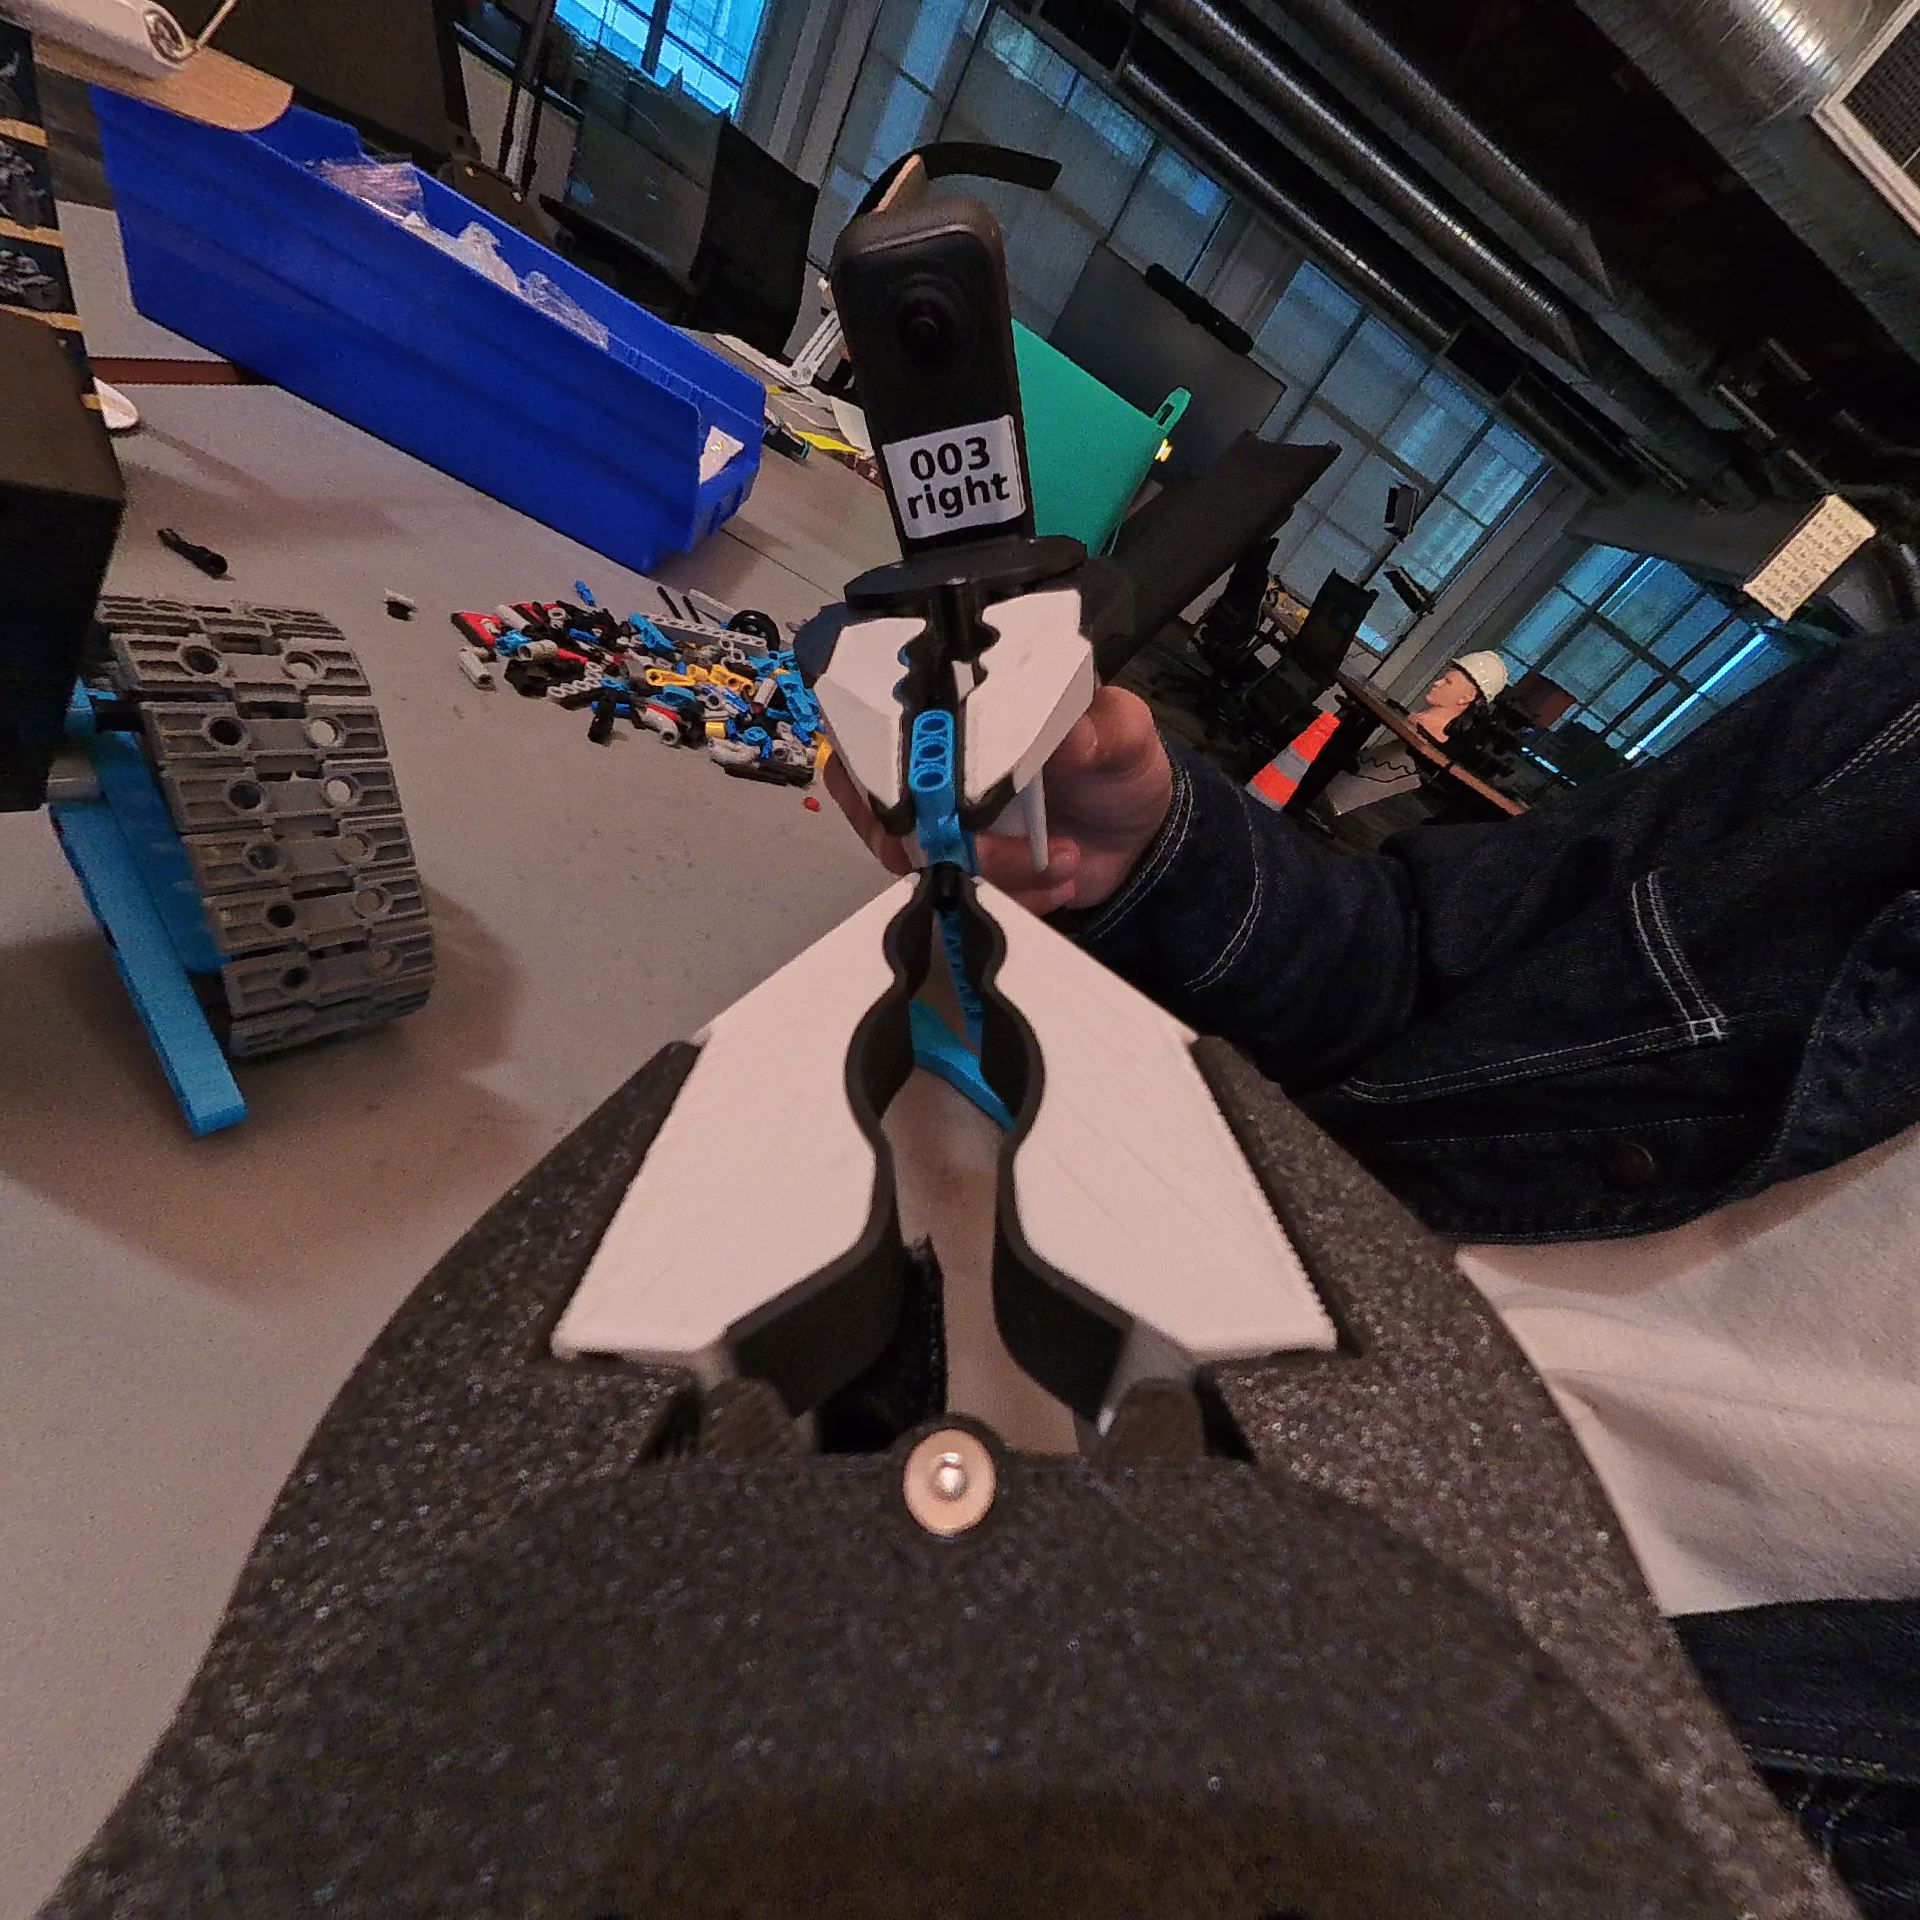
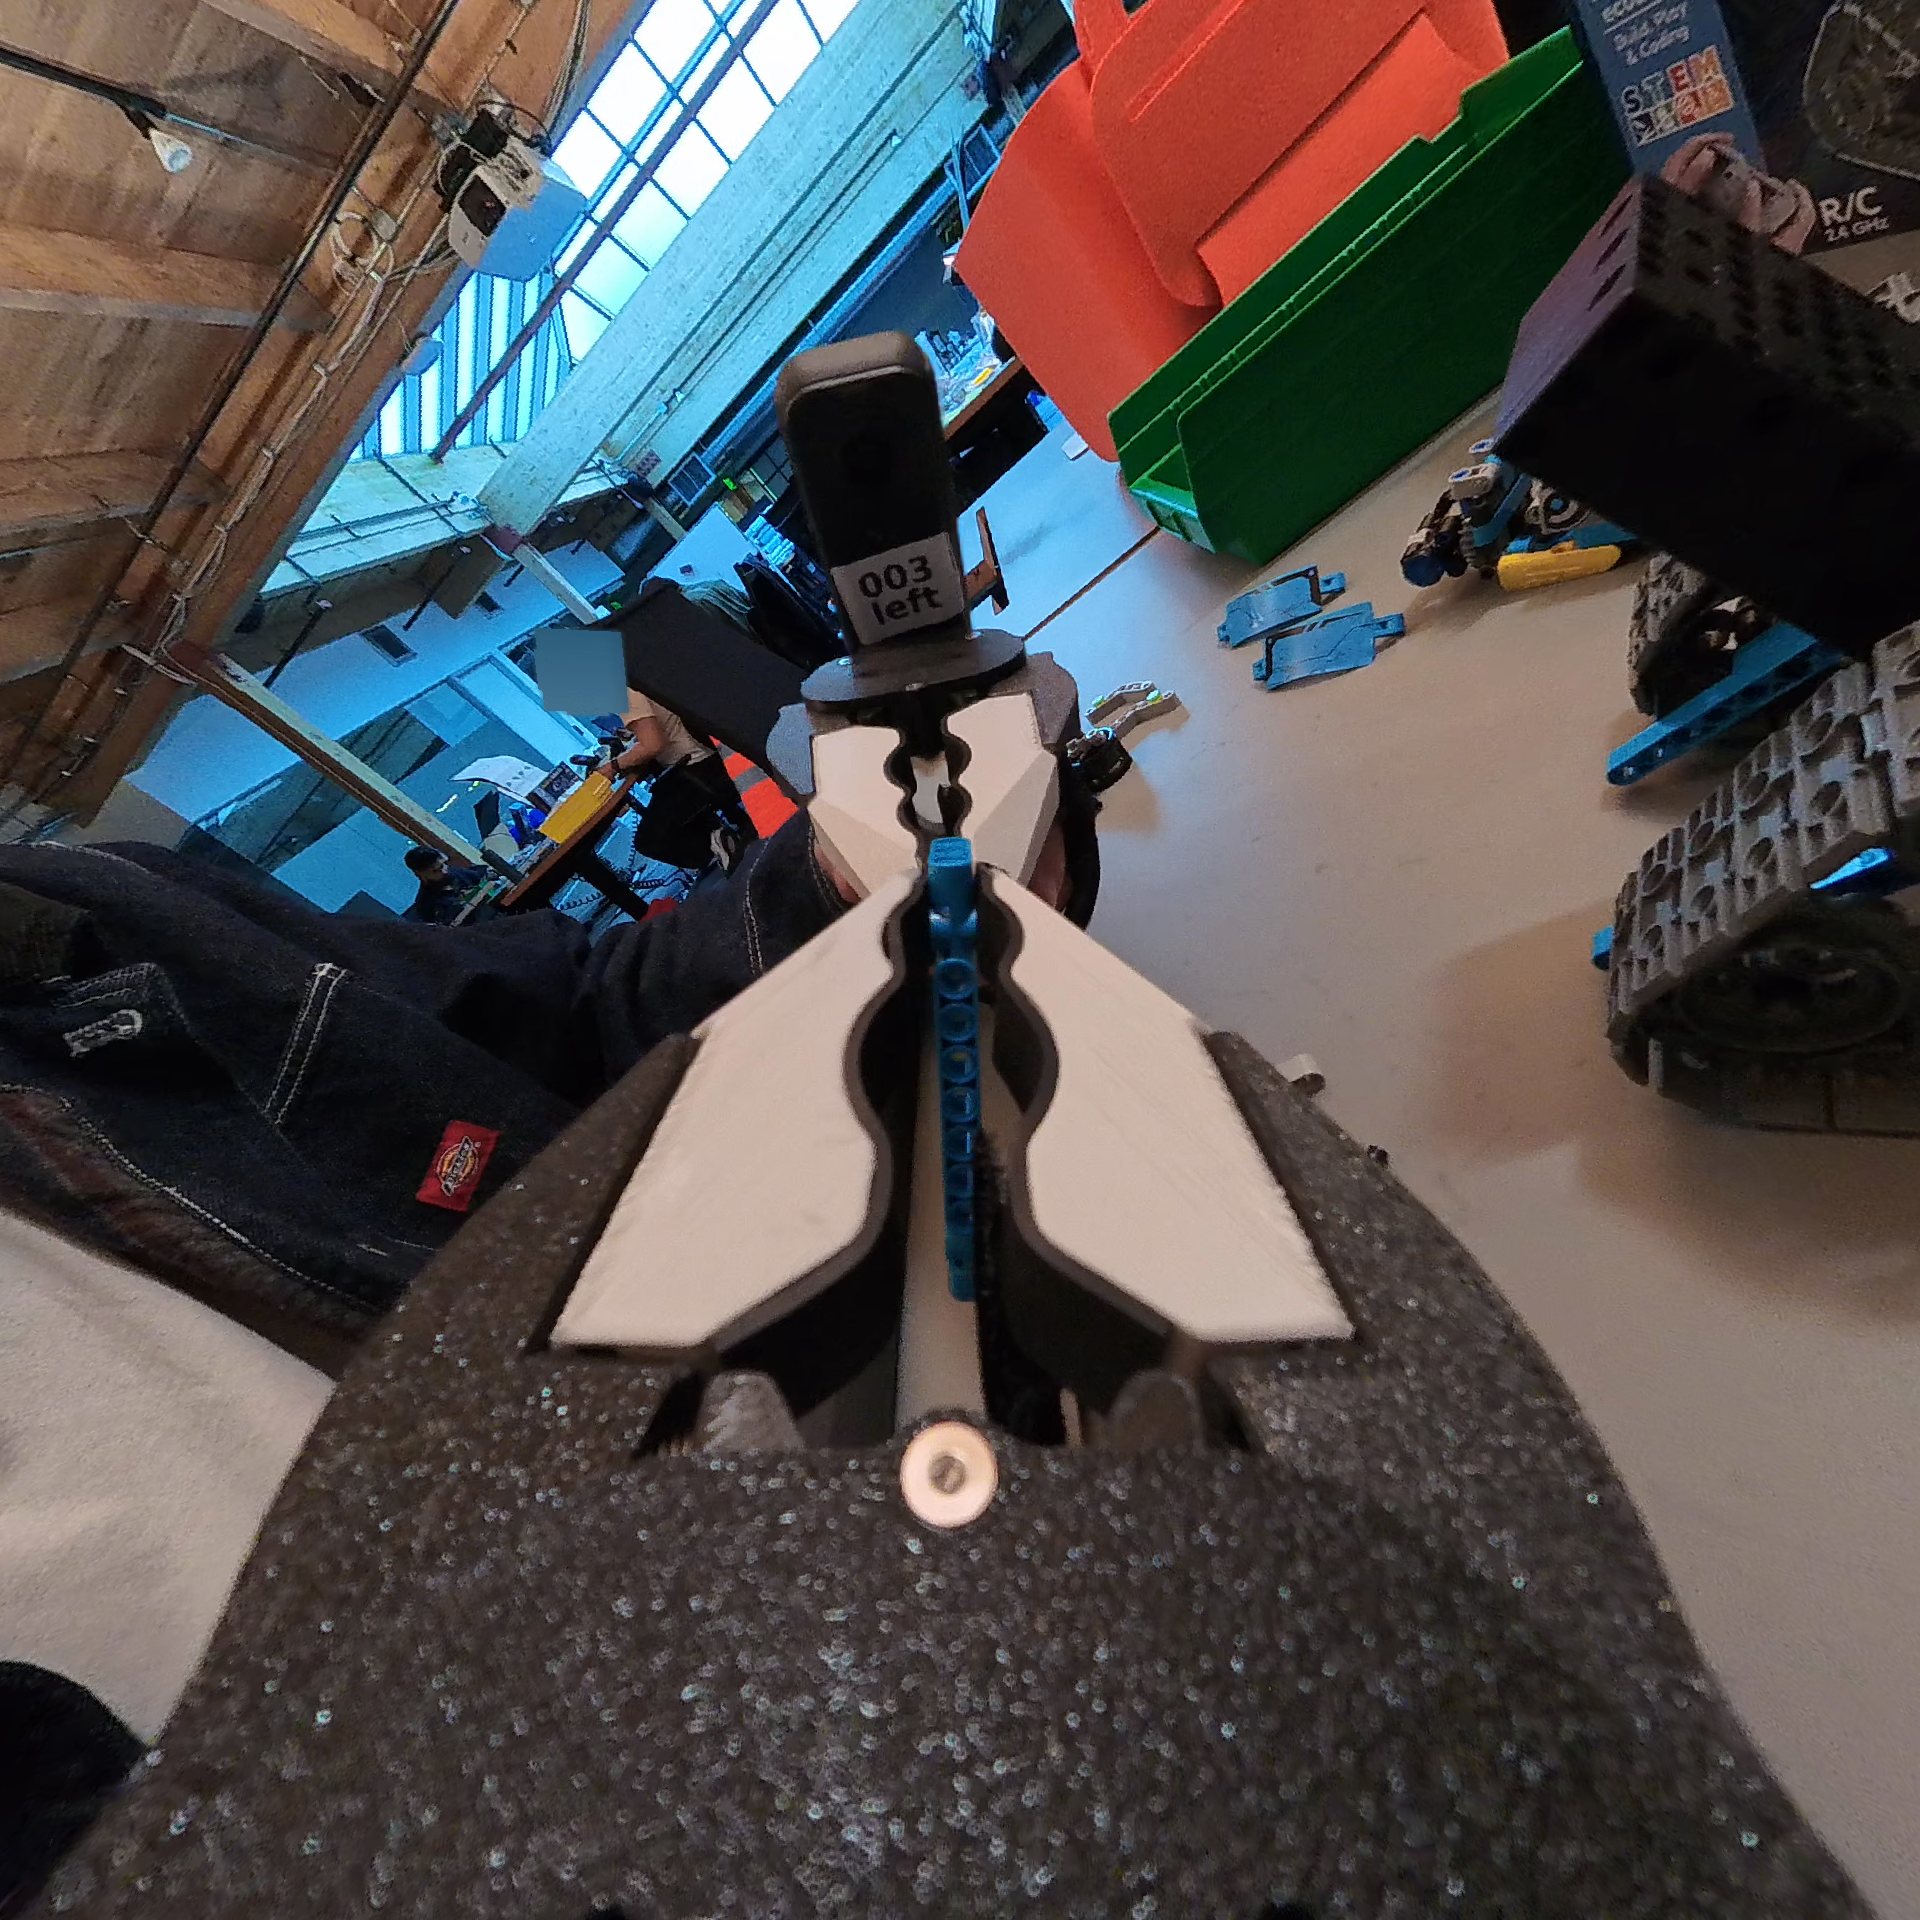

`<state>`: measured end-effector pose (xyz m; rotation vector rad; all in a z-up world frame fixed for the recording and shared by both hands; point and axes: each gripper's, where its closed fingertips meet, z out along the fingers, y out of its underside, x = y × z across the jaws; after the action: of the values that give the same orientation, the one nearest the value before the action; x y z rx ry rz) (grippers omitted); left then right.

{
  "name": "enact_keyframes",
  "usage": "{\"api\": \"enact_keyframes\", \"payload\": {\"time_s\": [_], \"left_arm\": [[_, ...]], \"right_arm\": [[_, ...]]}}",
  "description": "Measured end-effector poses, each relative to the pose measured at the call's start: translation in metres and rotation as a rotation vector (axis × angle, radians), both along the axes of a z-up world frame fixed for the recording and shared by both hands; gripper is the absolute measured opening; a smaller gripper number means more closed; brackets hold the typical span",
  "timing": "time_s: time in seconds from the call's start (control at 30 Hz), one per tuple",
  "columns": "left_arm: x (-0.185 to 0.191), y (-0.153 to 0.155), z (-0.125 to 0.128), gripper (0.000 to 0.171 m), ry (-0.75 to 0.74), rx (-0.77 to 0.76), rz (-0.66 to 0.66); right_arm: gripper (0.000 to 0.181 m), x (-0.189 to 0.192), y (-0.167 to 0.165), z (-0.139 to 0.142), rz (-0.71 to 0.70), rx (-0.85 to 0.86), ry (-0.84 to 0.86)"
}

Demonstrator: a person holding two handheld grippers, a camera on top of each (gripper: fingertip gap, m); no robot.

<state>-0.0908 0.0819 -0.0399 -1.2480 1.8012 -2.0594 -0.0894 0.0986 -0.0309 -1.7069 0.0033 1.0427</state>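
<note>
My left gripper is shut, tip to tip with my right gripper. A thin blue piece runs along the gap between the left fingers, with a dark bit at the tips. My right gripper is shut on a long blue beam with holes, which lies lengthwise between its fingers. In the left wrist view the beam points at the left tips. In the right wrist view the left gripper sits just behind the beam's end. Both are held above the grey table.
A tracked grey and blue vehicle stands at the left, also in the right wrist view. A pile of small parts lies beyond it, with a blue bin behind. Green bin, orange bin, blue flat panels. The tips of both grippers are at nearly the same place.
</note>
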Motion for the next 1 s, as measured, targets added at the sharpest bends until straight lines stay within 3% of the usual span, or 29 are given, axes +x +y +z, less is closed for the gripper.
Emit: {"api": "enact_keyframes", "payload": {"time_s": [0.13, 0.23, 0.37, 0.53, 0.7, 0.73, 0.83, 0.9, 0.93, 1.0], "left_arm": [[0.001, 0.002, 0.000, 0.002, -0.016, 0.021, 0.021], [0.003, 0.010, 0.003, 0.002, -0.022, -0.002, 0.052], [0.001, 0.012, 0.007, 0.002, -0.027, -0.038, 0.044], [-0.003, 0.008, 0.021, 0.001, -0.082, -0.089, 0.036], [-0.001, 0.006, 0.021, 0.001, -0.099, -0.045, 0.055], [-0.001, 0.009, 0.025, 0.001, -0.110, -0.076, 0.065], [-0.010, 0.073, 0.054, 0.001, -0.162, -0.418, 0.169], [-0.008, 0.085, 0.053, 0.002, -0.159, -0.431, 0.212], [-0.007, 0.072, 0.049, 0.002, -0.142, -0.370, 0.177], [0.003, 0.050, 0.023, 0.002, -0.078, -0.140, 0.179]], "right_arm": [[0.006, 0.000, 0.001, 0.000, -0.016, 0.015, -0.035], [0.021, -0.002, 0.001, -0.011, -0.013, -0.019, -0.101], [0.005, -0.006, 0.000, -0.012, -0.003, -0.002, -0.163], [0.005, -0.008, -0.005, 0.004, 0.035, 0.059, -0.103], [0.005, -0.004, -0.007, 0.008, 0.027, 0.071, -0.124], [0.005, 0.003, -0.009, 0.016, 0.000, 0.092, -0.087], [0.003, 0.119, -0.059, 0.064, -0.291, 0.286, 0.184], [0.005, 0.139, -0.085, 0.054, -0.315, 0.185, -0.014], [0.005, 0.144, -0.094, 0.035, -0.328, 0.050, -0.158], [0.006, 0.192, -0.127, -0.004, -0.524, -0.278, -0.466]]}}
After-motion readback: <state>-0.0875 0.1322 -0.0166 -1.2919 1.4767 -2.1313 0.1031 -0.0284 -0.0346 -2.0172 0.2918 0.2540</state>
